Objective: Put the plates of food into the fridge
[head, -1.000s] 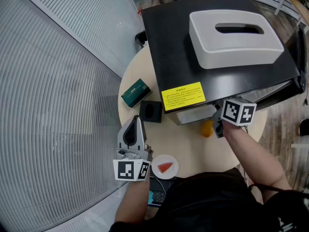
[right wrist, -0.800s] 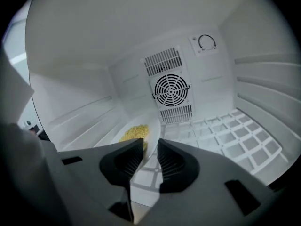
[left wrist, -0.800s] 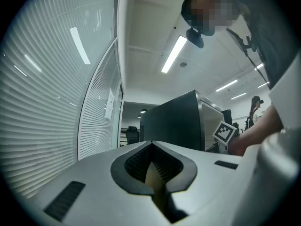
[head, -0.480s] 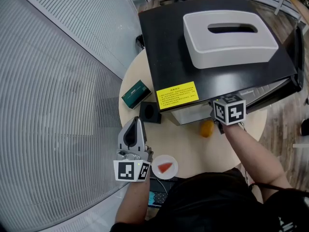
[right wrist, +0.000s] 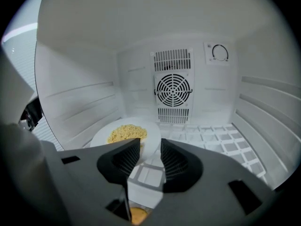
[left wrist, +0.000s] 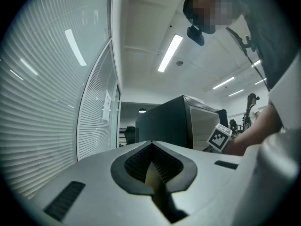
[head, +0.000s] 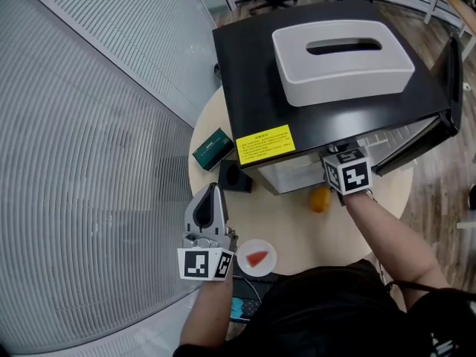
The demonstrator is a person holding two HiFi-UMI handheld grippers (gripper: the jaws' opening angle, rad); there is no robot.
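Right gripper [right wrist: 149, 147] inside fridge [right wrist: 80, 102], jaws just been opening, nothing pinched; noodle plate [right wrist: 123, 134] on the shelf [right wrist: 211, 135] just ahead of its left jaw. Risk: a crooked pull-back hooks the rim, drags plate out. Left gripper [left wrist: 151, 145] closed, empty; red-slice plate [head: 256, 259] just beside it.

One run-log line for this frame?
right gripper: at fridge, fingers just opening, empty | noodle plate: on shelf | left gripper: shut, empty | second plate: on table
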